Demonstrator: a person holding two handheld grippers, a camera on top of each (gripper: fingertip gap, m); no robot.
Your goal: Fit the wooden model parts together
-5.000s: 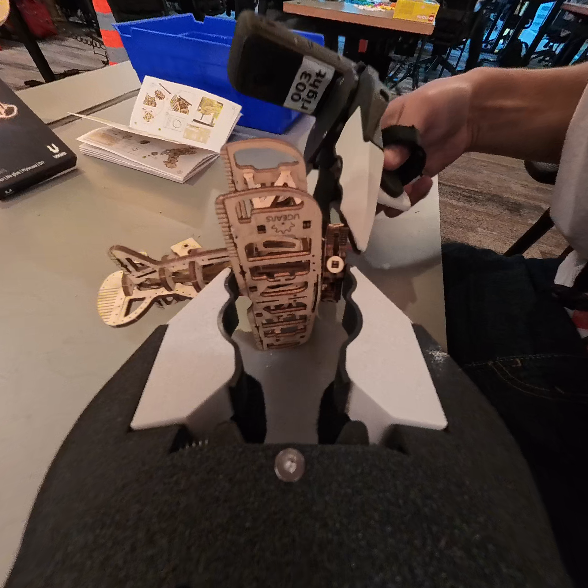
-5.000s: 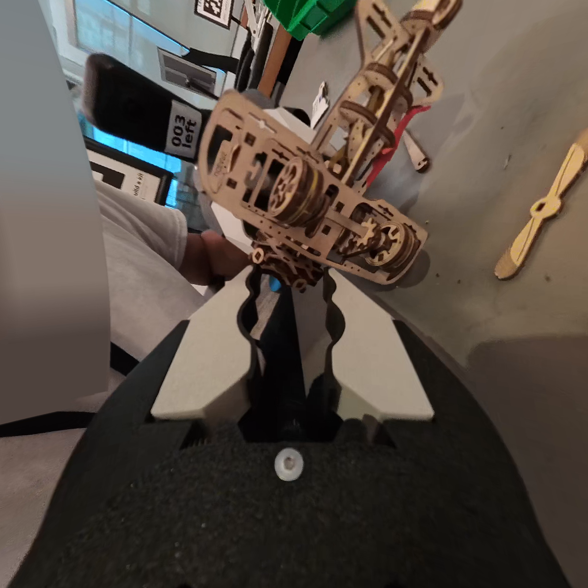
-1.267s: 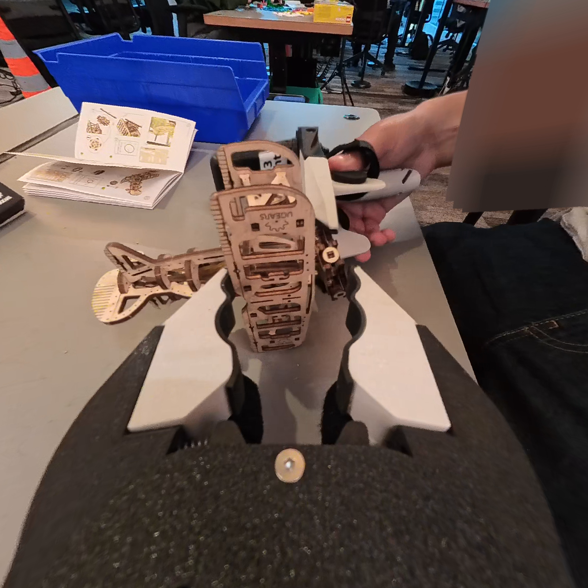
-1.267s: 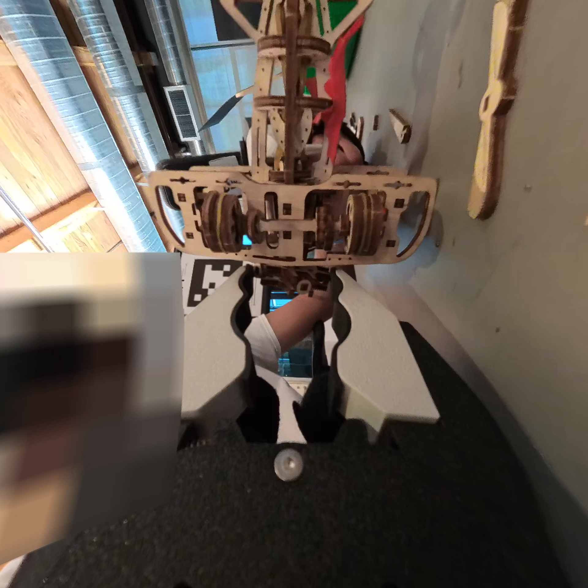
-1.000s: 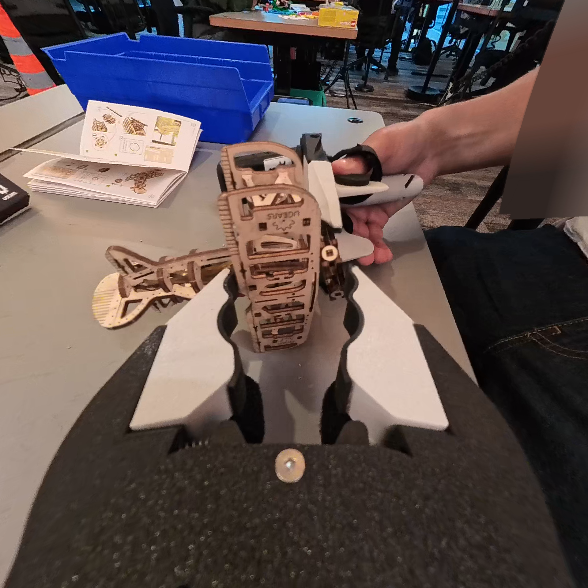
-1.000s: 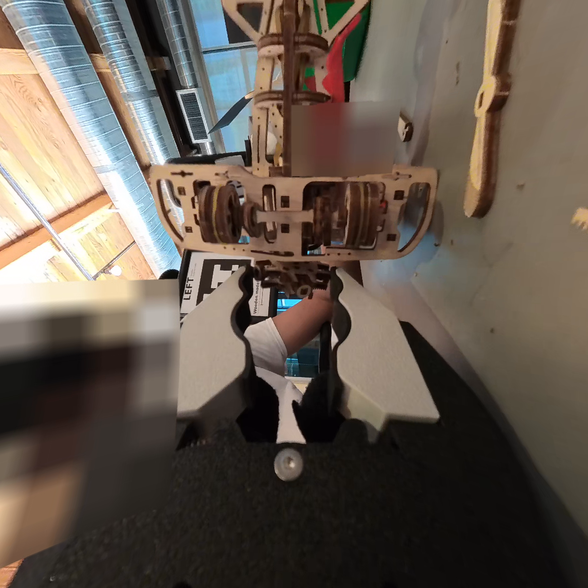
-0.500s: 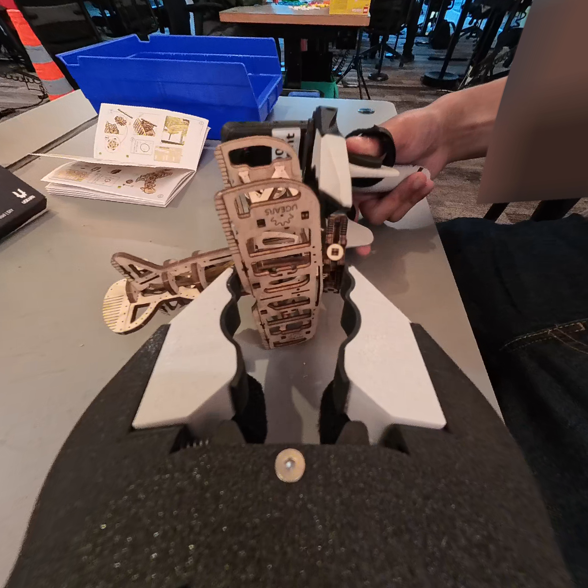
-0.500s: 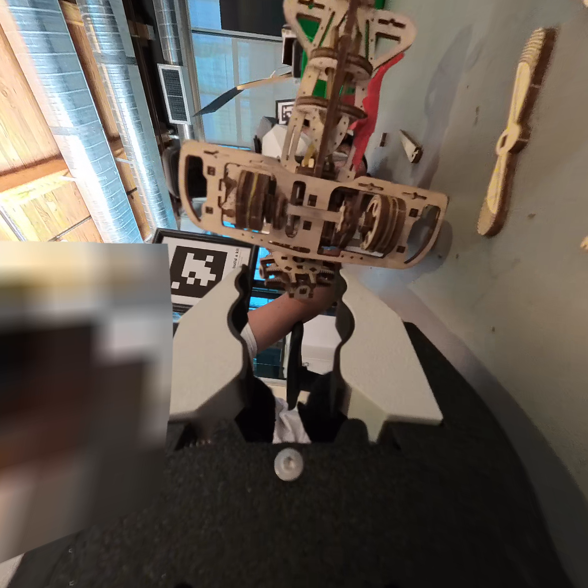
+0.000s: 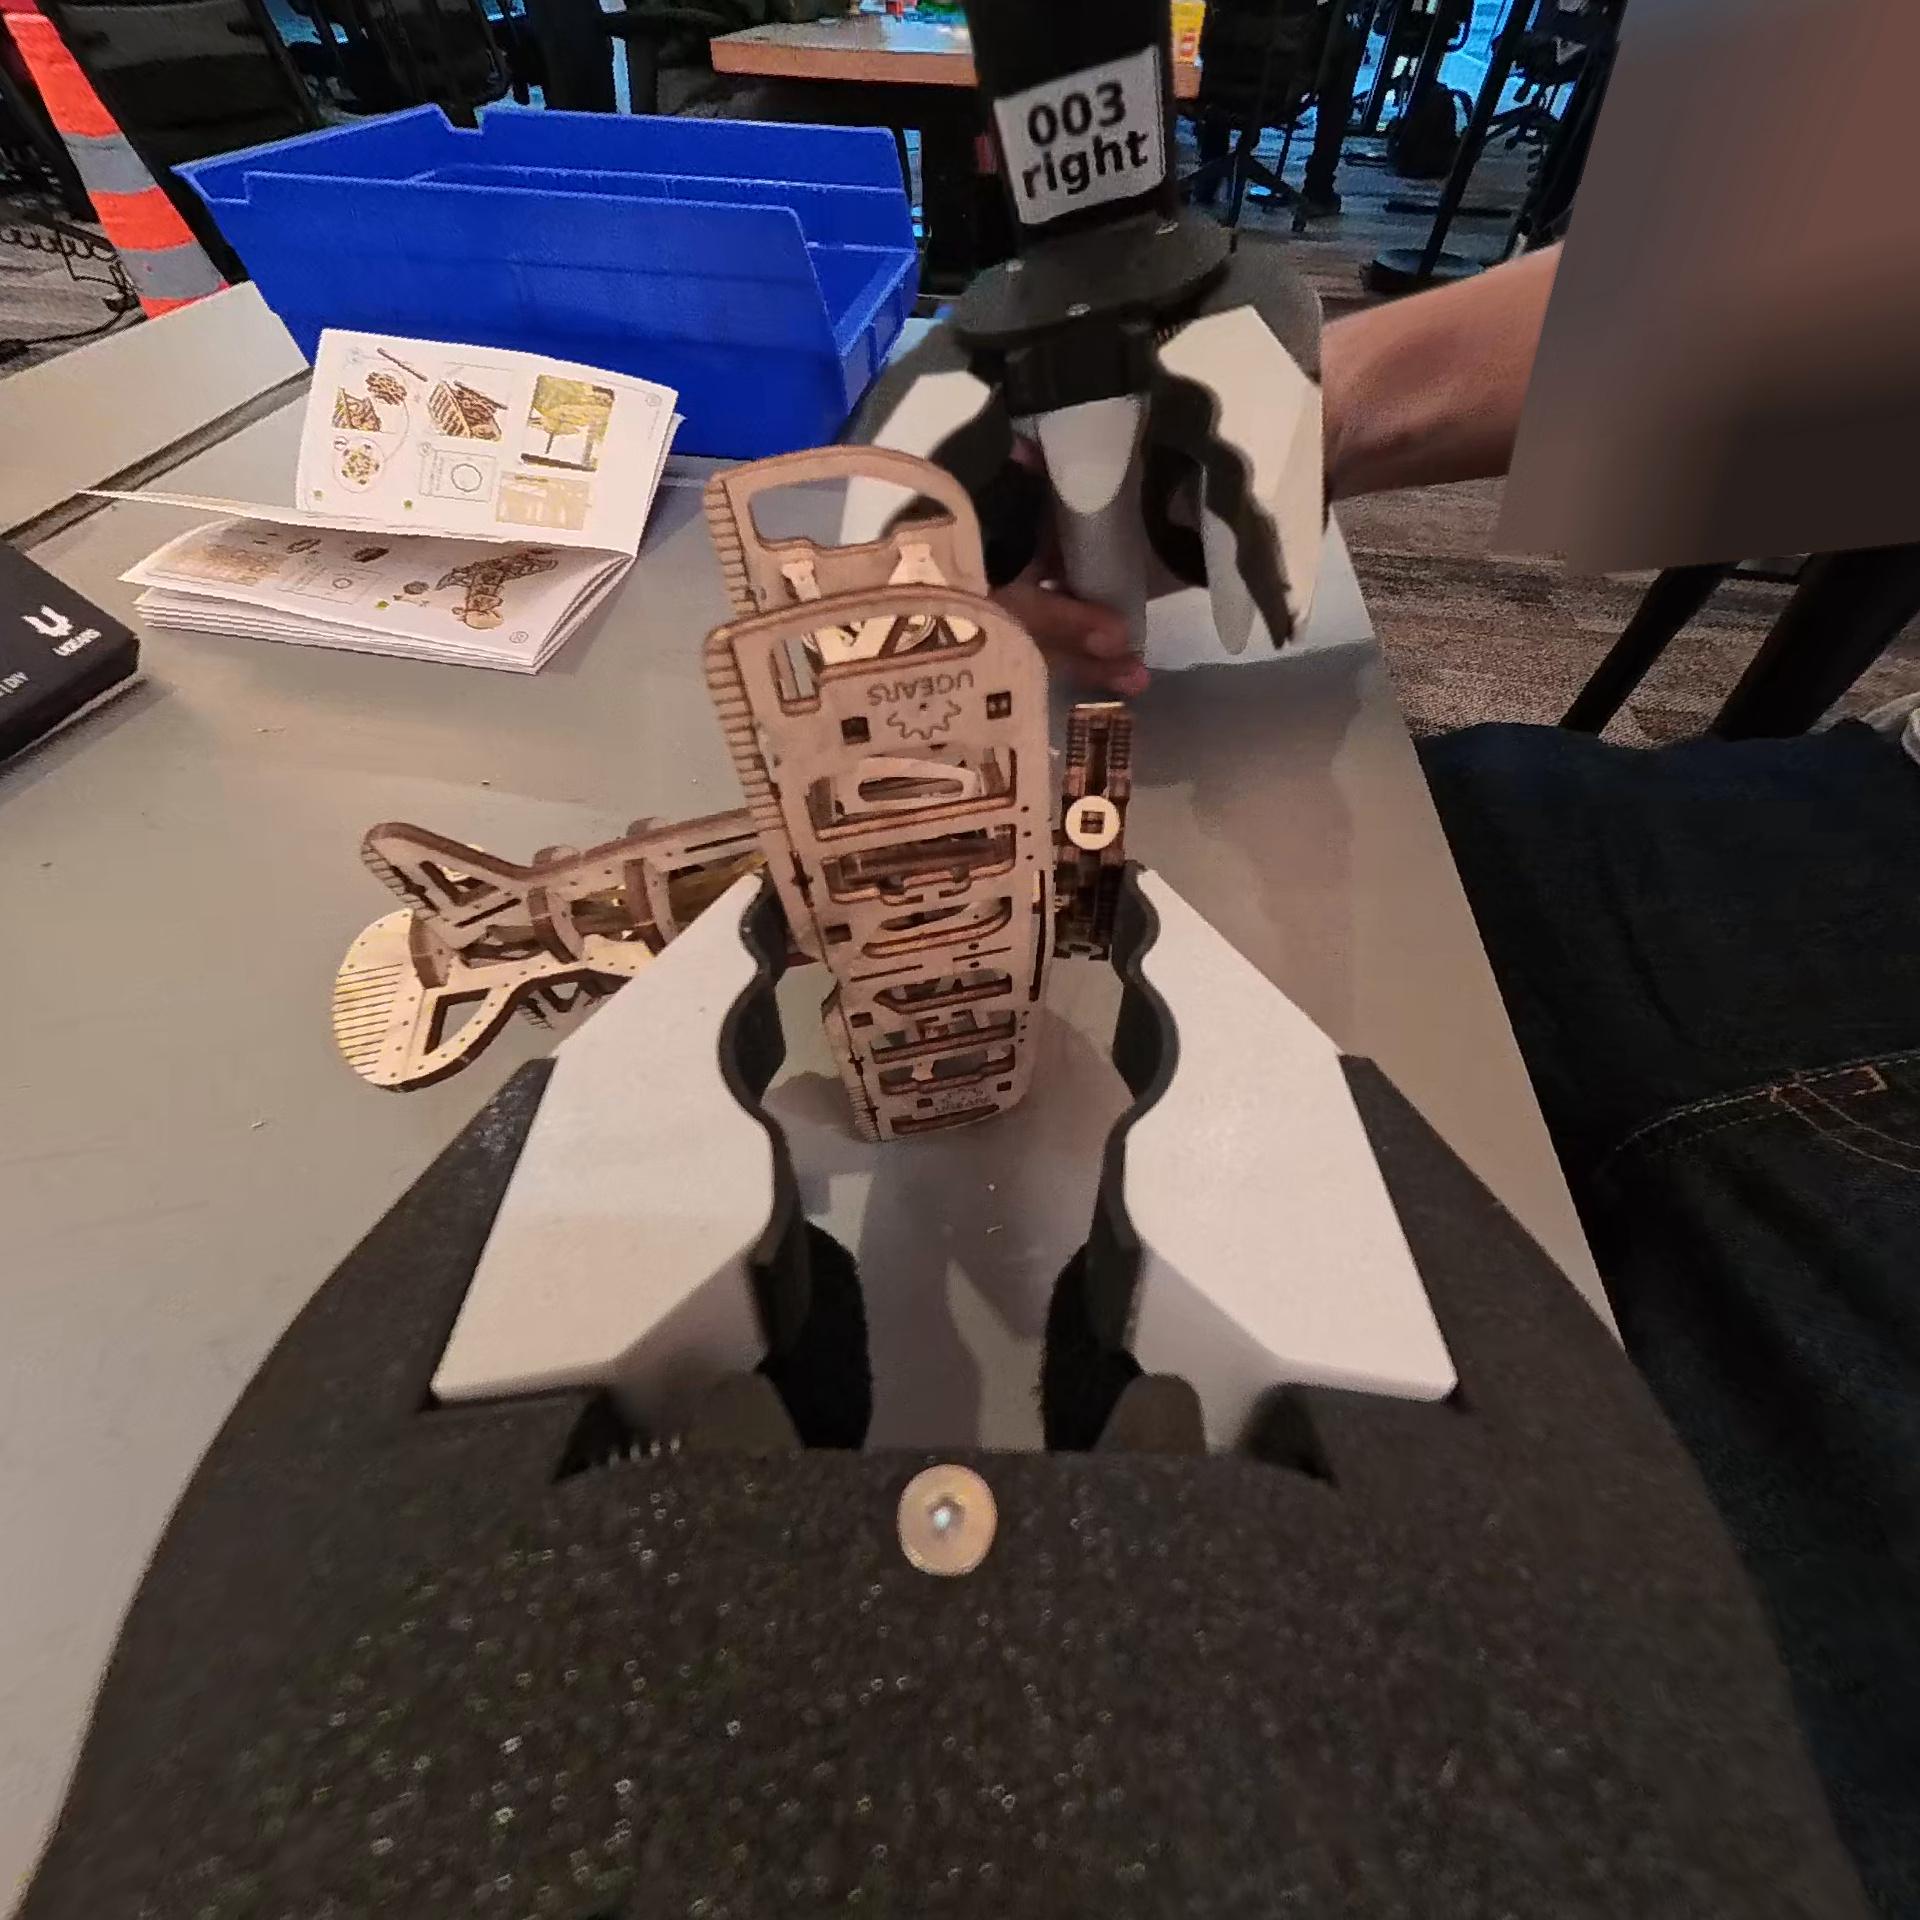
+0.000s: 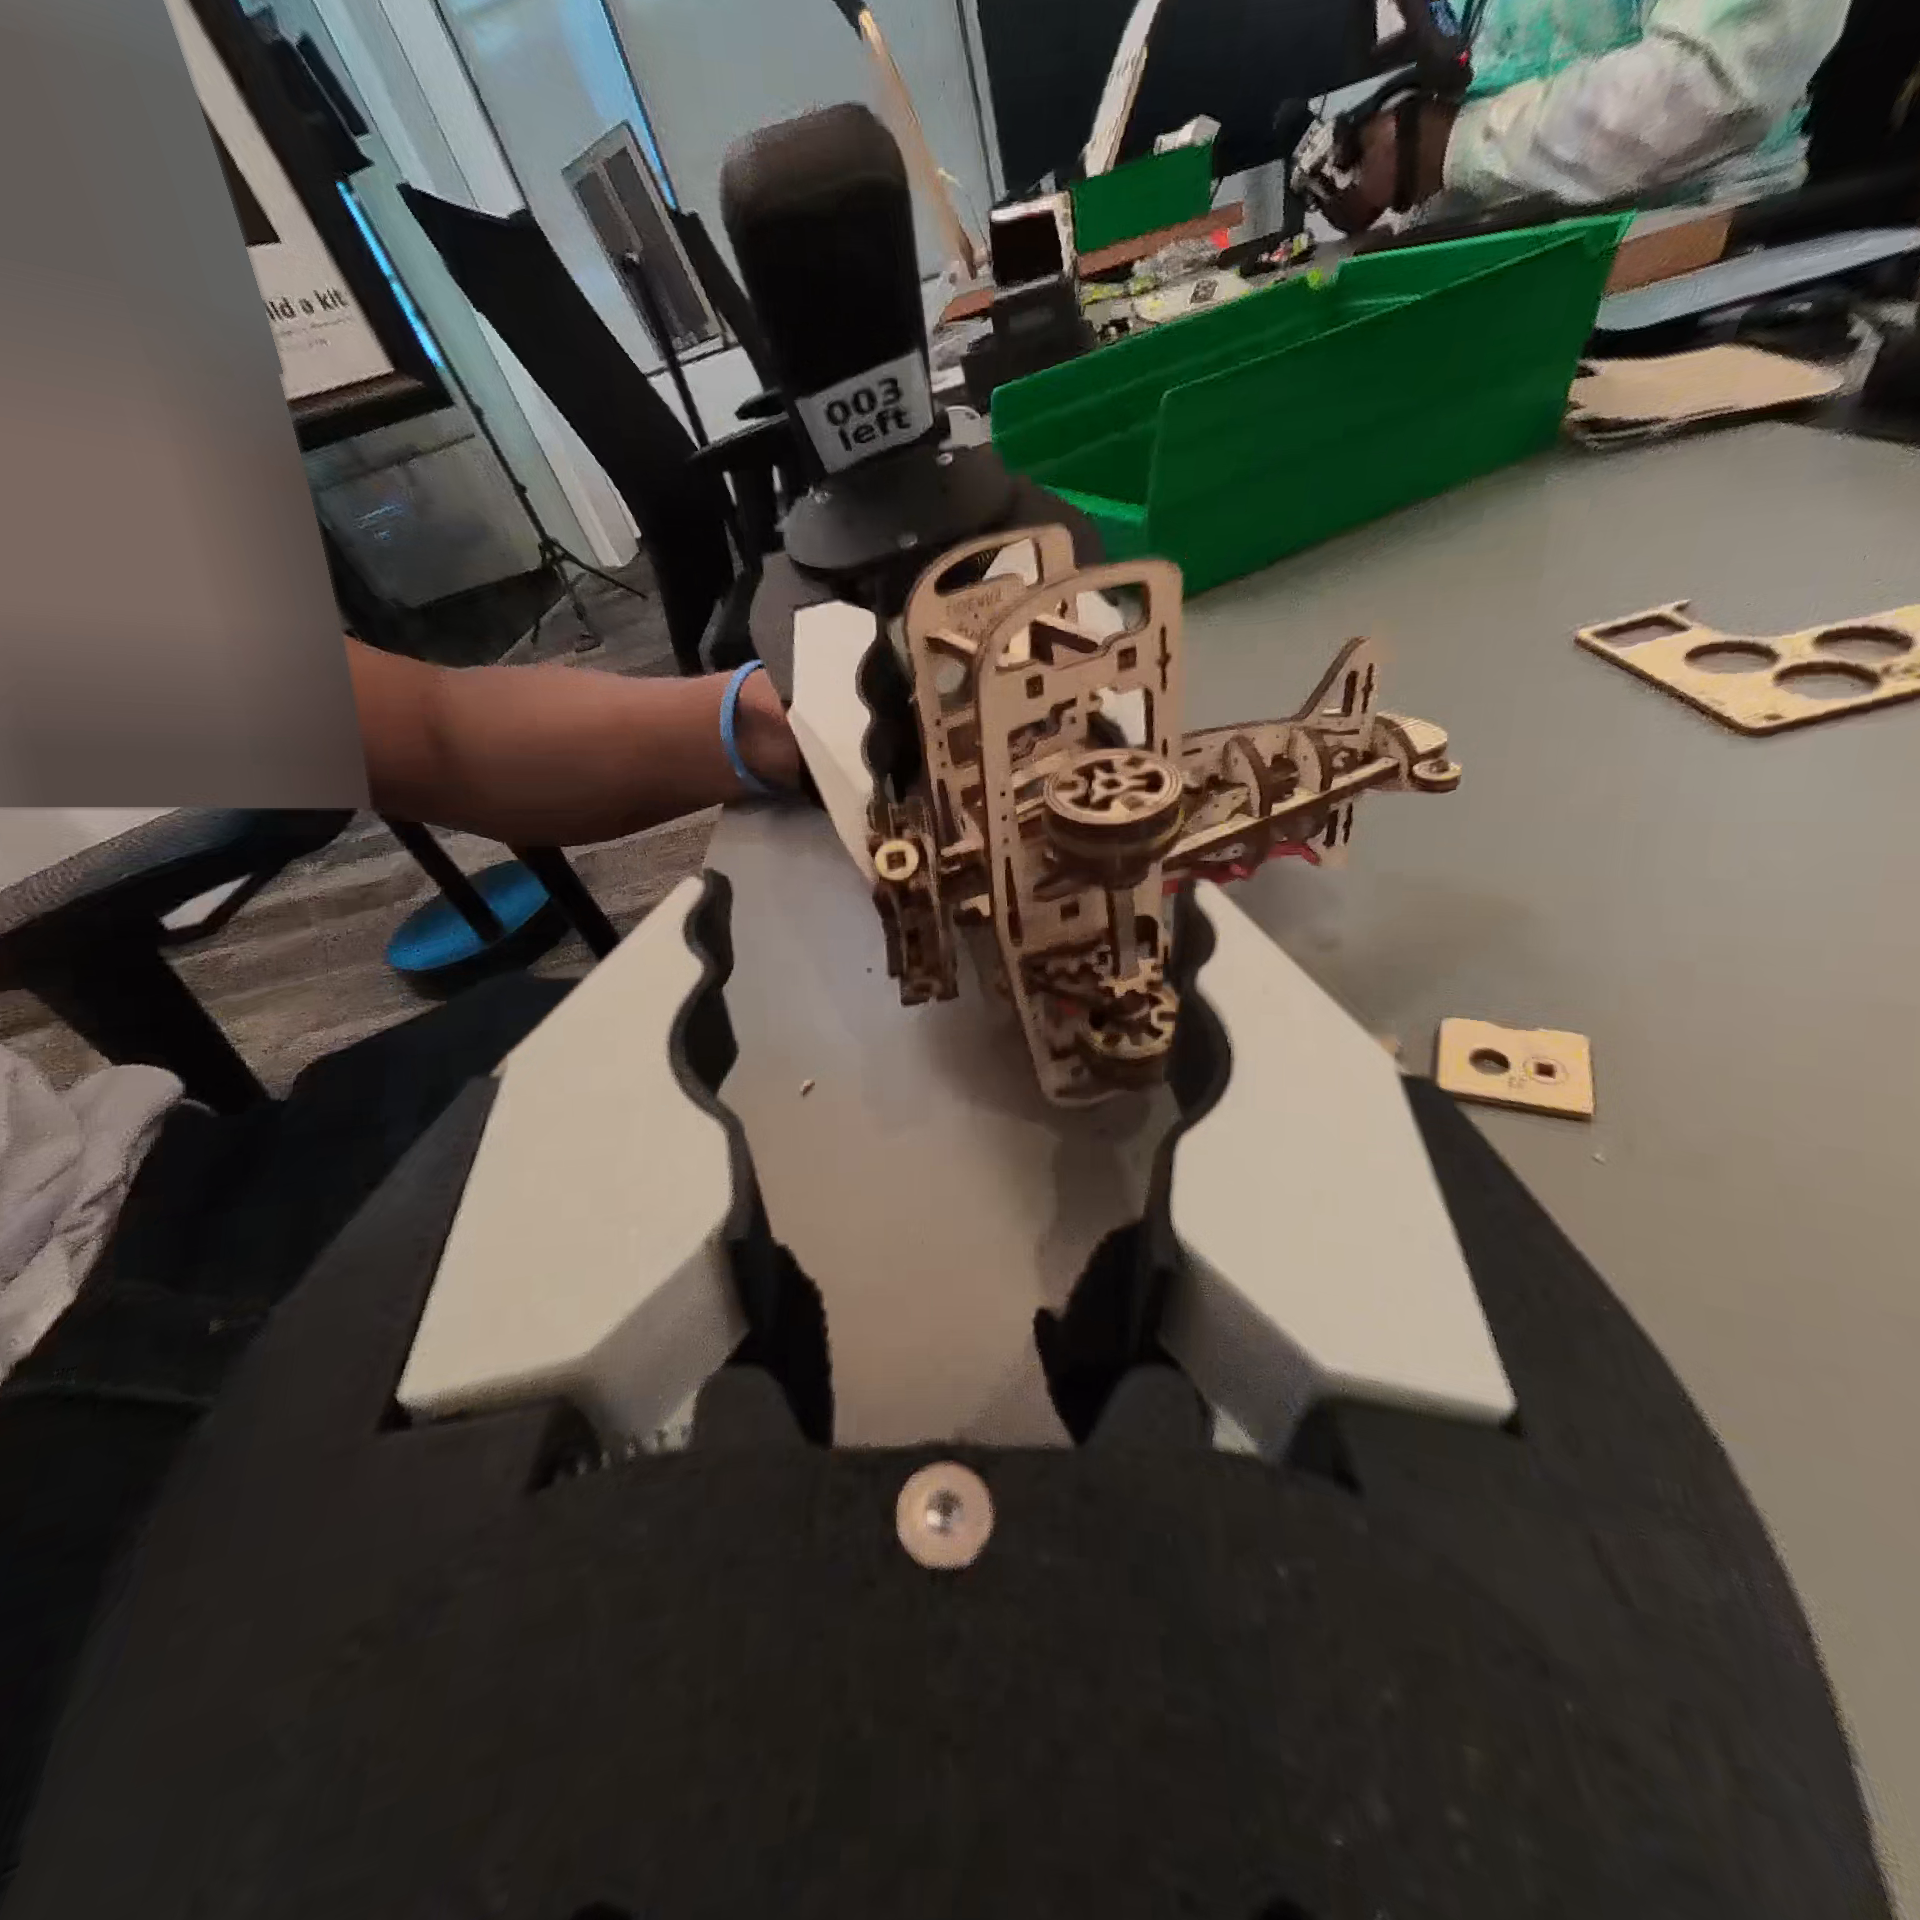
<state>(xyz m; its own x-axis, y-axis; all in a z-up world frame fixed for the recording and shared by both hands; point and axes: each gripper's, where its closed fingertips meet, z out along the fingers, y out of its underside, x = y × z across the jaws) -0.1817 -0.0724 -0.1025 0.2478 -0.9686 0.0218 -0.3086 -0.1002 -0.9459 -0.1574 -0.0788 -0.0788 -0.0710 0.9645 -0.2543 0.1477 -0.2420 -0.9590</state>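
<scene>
A wooden biplane model (image 9: 894, 790) stands on its wingtips on the grey table (image 9: 208, 831), tail pointing left. My left gripper (image 9: 940, 914) is shut on it: one finger presses the fuselage behind the wings, the other the nose gears. My right gripper (image 10: 951, 914) is open and empty, with the model (image 10: 1049, 831) just ahead, close to its right finger (image 10: 1288, 1091). In the left wrist view the right gripper (image 9: 1091, 561) hangs open above and behind the model, clear of it. The left gripper (image 10: 862, 686) shows behind the model in the right wrist view.
A blue bin (image 9: 582, 249), an open instruction booklet (image 9: 416, 520) and a black box (image 9: 52, 644) lie at the back left. A green bin (image 10: 1299, 416), a wooden sheet with round holes (image 10: 1766, 665) and a small wooden square (image 10: 1512, 1065) lie to the right. The table edge and a person's legs are close by.
My right gripper has let go of the model's nose, opened, rolled upright and drawn back. My left gripper still holds the model in about the same place.
</scene>
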